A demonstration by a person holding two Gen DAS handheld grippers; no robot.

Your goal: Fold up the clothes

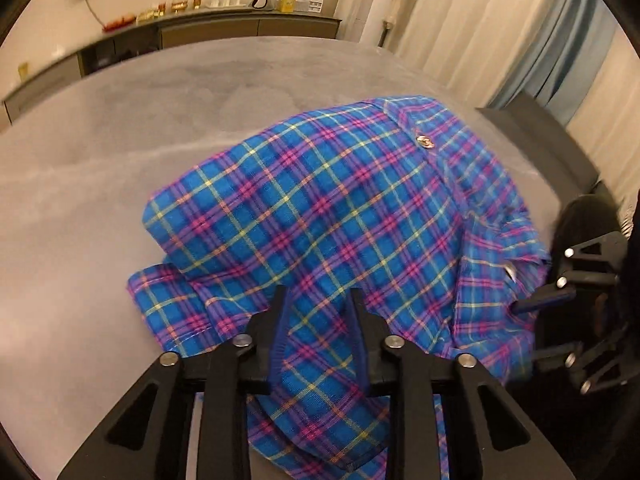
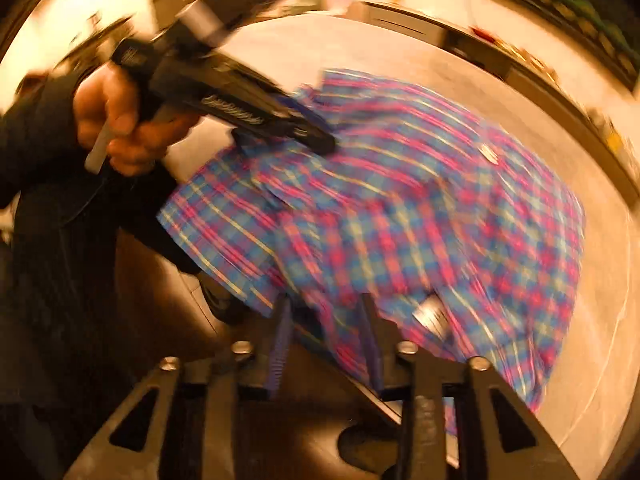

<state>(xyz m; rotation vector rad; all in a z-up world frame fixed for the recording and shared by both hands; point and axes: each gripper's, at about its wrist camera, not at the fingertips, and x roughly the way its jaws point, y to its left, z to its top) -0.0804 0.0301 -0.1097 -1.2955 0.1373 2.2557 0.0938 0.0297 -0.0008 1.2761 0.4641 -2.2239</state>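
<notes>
Blue, pink and yellow plaid shirt (image 1: 340,216) heaped across centre and lower right of the left wrist view, on a grey bench (image 1: 120,152). Left claw (image 1: 318,300) at bottom centre, fingers spread with a fold of shirt cloth lying between them; whether actually pinching it, cannot tell. Right claw (image 1: 536,300) at right edge of that view, fingers apart, the upper one touching the shirt's edge. Right wrist view heavily blurred: shirt (image 2: 420,208) filling centre and right, right claw (image 2: 324,308) at bottom with fingers spread at the shirt's near hem, grip unclear. Left claw (image 2: 320,136) in upper left, held by a hand (image 2: 120,128) in a dark sleeve (image 2: 36,132), tips on the cloth. Sideboard (image 1: 224,28) with glasses along top of left view.
</notes>
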